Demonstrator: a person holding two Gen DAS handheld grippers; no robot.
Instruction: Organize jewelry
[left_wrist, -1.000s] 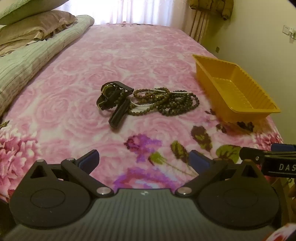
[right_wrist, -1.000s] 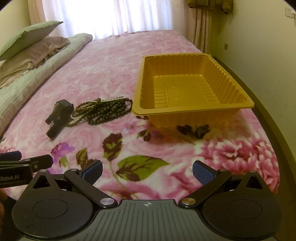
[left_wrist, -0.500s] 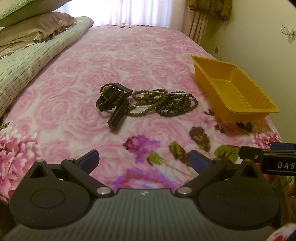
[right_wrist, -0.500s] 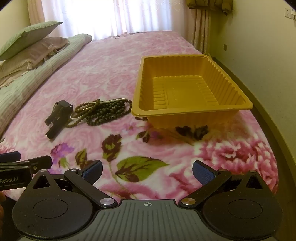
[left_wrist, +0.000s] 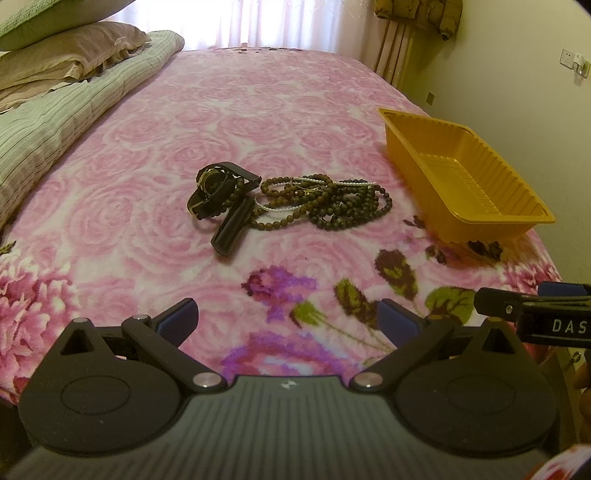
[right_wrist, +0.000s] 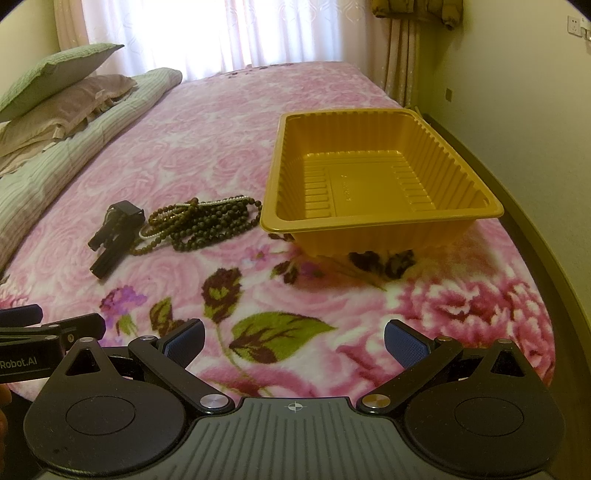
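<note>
A tangle of dark bead necklaces lies on the pink floral blanket, with a thin white bead strand through it. Touching its left side is a black watch with a loose strap. An empty orange plastic tray stands to the right of the beads. My left gripper is open near the bed's front edge, well short of the jewelry. My right gripper is open too, in front of the tray, with nothing between its fingers.
A folded green striped quilt and pillows lie along the bed's left side. A wall and curtain run close along the right side of the bed. The other gripper's tip shows at each view's side edge.
Both views have shifted only slightly; the jewelry and tray sit marginally higher in the left wrist view. Nothing was taken hold of or moved on the bed.
</note>
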